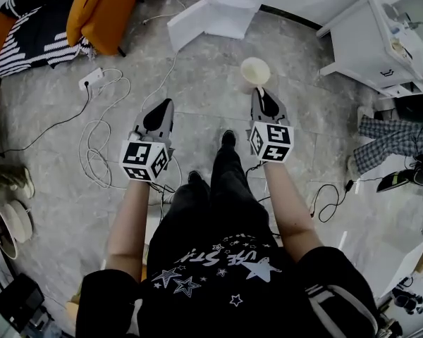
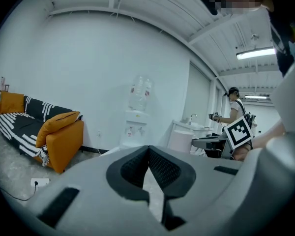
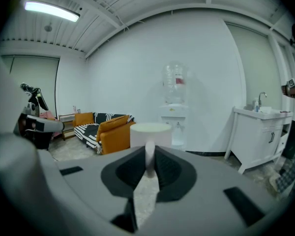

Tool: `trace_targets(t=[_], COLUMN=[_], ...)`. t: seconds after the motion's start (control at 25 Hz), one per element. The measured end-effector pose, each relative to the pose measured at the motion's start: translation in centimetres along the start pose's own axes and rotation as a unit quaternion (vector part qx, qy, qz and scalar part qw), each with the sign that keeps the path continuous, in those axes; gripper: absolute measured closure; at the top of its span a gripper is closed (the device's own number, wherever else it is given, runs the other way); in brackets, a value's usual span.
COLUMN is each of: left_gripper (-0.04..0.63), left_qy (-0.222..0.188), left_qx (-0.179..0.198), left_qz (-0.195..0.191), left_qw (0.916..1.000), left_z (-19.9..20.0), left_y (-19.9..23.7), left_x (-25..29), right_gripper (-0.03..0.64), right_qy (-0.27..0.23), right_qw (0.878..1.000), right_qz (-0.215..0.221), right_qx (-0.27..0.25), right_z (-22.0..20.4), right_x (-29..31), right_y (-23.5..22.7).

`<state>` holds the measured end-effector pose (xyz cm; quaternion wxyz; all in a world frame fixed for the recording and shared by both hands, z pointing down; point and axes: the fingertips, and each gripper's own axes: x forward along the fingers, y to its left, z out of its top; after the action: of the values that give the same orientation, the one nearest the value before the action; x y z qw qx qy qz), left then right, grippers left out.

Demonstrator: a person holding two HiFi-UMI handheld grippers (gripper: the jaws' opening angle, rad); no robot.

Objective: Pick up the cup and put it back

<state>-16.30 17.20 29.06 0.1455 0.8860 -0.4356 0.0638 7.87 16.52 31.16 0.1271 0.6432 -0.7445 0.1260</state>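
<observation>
Your bare forearms [image 1: 130,220] reach forward and slightly down over the grey mottled stone floor [image 1: 211,101], with the right claw [image 1: 261,92] at 1 o'clock pinching the thin wall of a smooth, pale, round cup [image 1: 255,70] held upright in the air, and the left claw [image 1: 167,104] at 11 o'clock with its dark ribbed pads [image 2: 164,170] pressed together.

Pale cream cup [image 1: 255,71], upright with its round mouth upward, is held off the floor at the tip of the right gripper [image 1: 261,96]. A thin white part of its near side is pinched between the jaws, and the body stands just beyond them.
</observation>
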Motion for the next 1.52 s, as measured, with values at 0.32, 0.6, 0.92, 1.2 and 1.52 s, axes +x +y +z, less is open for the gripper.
trace_targets(t=[0.32,0.6,0.92,1.2,1.52], left_gripper=[0.586,0.586,0.584,0.584,0.584], left_qy=[0.019,0.031,0.016,0.043,0.067], left_qx=[-0.007,0.015,0.015,0.021,0.043], left_qz=[0.002,0.011,0.050,0.048,0.041], left_qw=[0.9998,0.9994,0.9985,0.9977,0.9959], left_z=[-0.7,1.5,3.3,-1.1,-10.1], left_y=[0.2,-0.1,1.6,6.2,15.9], left_x=[6.3,17.0,25.6,32.2,42.8], right_gripper=[0.574,0.574,0.574,0.574,0.574], right_qy=[0.013,0.029,0.054,0.087,0.107], right_qw=[1.000,0.999,0.997,0.995,0.993], right_qz=[0.009,0.018,0.048,0.051,0.038], right_qx=[0.003,-0.001,-0.017,-0.003,0.007], right_z=[-1.0,0.3,0.1,-4.8,-13.9], right_x=[4.2,10.4,18.3,27.9,43.7], right_y=[-3.8,-11.9,-17.9,-18.7,-18.8])
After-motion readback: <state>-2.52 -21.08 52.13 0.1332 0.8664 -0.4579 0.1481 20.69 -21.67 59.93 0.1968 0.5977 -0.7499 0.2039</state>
